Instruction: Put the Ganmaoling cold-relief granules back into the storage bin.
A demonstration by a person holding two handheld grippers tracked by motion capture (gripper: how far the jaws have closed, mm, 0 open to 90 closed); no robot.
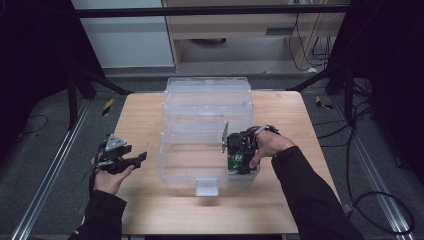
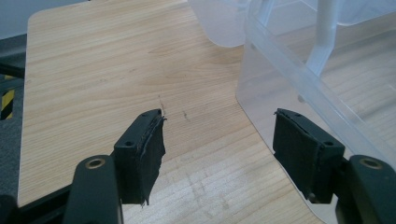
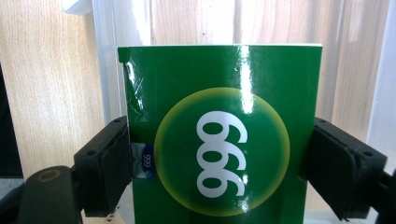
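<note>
Green box (image 3: pixel 219 135) clamped by its two side faces in the right claw (image 3: pixel 219 158), poised over the near right corner of the clear plastic bin (image 1: pixel 175 170) on the wooden bench (image 1: pixel 140 120). Left claw (image 2: pixel 217 149) spread wide and empty, hovering off the bin's left wall. Best lowered straight down, kept level and clear of the bin's rim, and let go only once settled on the bin floor (glossy card likely to slip under a slack grip). Left claw well placed to steady the bin should it slide. Printed on the box face: white digits, "999" or "666" depending on which way up, in a yellow-ringed green circle; same digits on a small blue patch at the edge.
</note>
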